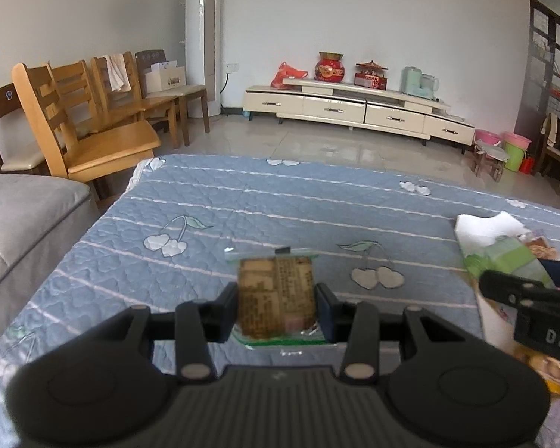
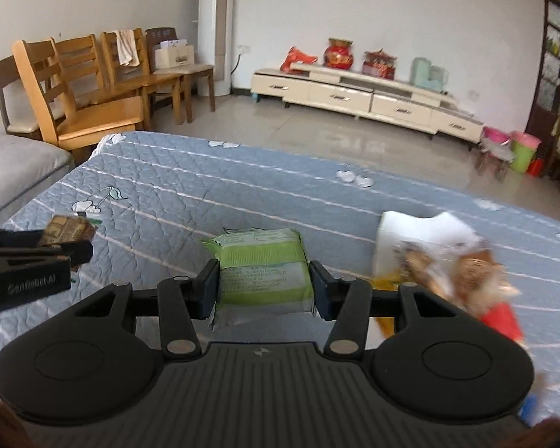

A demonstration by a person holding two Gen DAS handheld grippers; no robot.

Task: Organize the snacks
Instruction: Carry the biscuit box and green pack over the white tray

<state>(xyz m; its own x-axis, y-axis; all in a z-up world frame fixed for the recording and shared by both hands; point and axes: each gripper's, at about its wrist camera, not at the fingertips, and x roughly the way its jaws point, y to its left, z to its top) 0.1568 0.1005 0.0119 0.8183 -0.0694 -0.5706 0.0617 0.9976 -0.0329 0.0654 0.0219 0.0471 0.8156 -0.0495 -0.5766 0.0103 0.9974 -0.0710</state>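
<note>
My left gripper [image 1: 277, 304] is shut on a small brown snack packet [image 1: 276, 295] in clear wrap, held above the blue quilted cover [image 1: 242, 205]. In the right wrist view that same brown snack packet [image 2: 68, 228] shows at the far left in the left gripper [image 2: 76, 248]. My right gripper [image 2: 265, 287] is shut on a green and white snack packet [image 2: 263, 268], lifted off the cover. The green and white snack packet [image 1: 511, 257] also shows at the right edge of the left wrist view, behind a black right gripper finger [image 1: 504, 285].
A pile of other snack packets [image 2: 463, 265] with a white wrapper [image 2: 422, 231] lies on the blue quilted cover [image 2: 205, 186] to the right. A grey sofa [image 1: 22, 216] sits left, wooden chairs [image 1: 93, 127] beyond, a low white cabinet [image 1: 354, 108] by the far wall.
</note>
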